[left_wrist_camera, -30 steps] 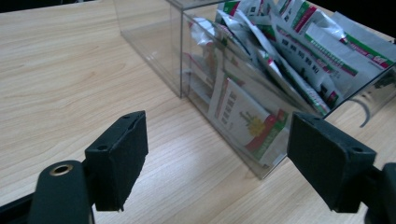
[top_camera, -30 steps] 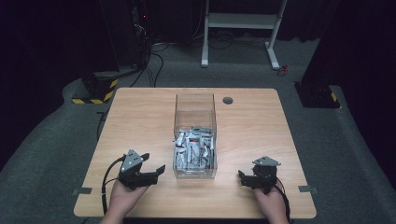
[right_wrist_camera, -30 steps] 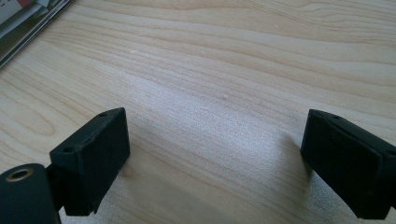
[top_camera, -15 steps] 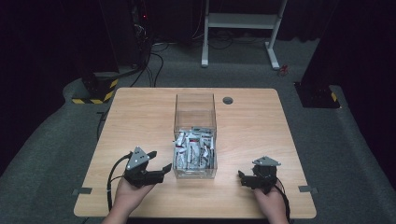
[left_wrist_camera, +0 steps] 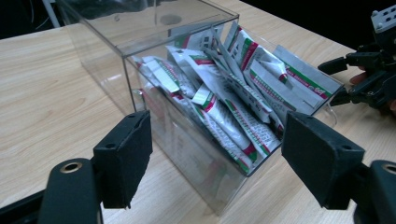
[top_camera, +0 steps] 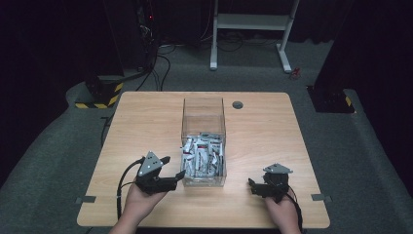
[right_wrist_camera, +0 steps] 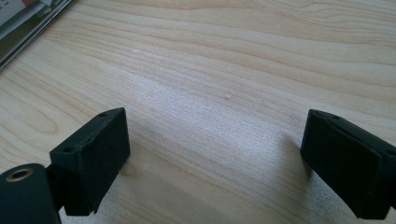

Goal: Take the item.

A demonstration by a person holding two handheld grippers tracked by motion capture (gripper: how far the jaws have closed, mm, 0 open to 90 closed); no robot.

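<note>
A clear plastic box [top_camera: 203, 117] stands in the middle of the wooden table [top_camera: 141, 126], its near half holding several white sachets [top_camera: 202, 156] with red and green print. My left gripper [top_camera: 173, 167] hovers at the box's near left corner, open. Its jaws have just been closing a little, with nothing pressed between them. In the left gripper view the box [left_wrist_camera: 112, 42] and sachets [left_wrist_camera: 233, 102] sit just ahead of the left gripper [left_wrist_camera: 223, 154]. My right gripper [top_camera: 253, 187] rests open near the front right edge, over bare wood [right_wrist_camera: 233, 56], right gripper [right_wrist_camera: 215, 154] empty.
A round cable hole [top_camera: 237, 105] lies in the table behind the box. The far half of the box holds no sachets. Dark floor, cables and a white stand [top_camera: 253, 22] lie beyond the table. The right gripper [left_wrist_camera: 332, 83] also appears in the left gripper view.
My left gripper has moved right and slightly up, toward the box's near left corner. The right gripper has stayed where it was.
</note>
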